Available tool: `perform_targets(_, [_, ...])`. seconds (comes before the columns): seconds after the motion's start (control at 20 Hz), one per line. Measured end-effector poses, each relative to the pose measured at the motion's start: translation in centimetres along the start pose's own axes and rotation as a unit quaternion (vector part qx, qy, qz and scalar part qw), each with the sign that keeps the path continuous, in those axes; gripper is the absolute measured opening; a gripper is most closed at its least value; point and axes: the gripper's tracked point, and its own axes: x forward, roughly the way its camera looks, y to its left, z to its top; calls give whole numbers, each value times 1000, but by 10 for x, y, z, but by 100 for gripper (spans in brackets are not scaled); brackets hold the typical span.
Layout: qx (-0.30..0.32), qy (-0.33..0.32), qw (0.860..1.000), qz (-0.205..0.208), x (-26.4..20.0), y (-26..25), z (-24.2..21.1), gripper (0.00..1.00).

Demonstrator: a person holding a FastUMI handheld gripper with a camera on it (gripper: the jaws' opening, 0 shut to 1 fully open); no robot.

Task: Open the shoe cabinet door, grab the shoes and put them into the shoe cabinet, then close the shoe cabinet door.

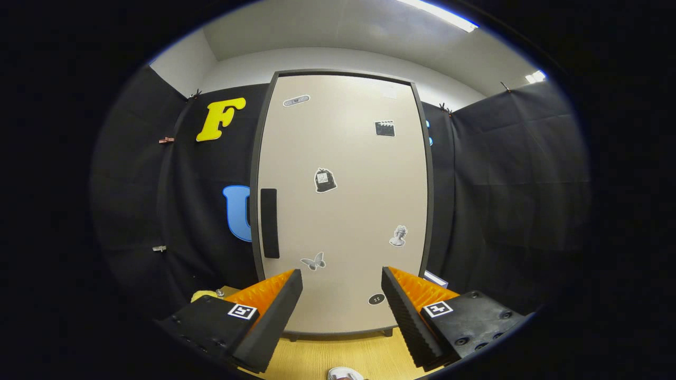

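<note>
Beige shoe cabinet door [343,211] is shut, standing straight ahead of the gripper [342,287] on the wooden table [338,356]. It's got a dark vertical handle [269,223] near its left edge and a few stickers, like a butterfly [313,261] and a bust [399,236]. Jaws are spread wide apart with nothing held between them. Something small and white [344,373] sits on the table just below the fingers, can't tell what it is.
</note>
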Motion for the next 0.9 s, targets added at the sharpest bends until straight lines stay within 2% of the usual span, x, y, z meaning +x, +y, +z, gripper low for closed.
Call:
perform_targets(0.6, [16,5,1000,4,18,13,1,98])
perform_targets(0.9, [22,-7,999,23,44,30,23,98])
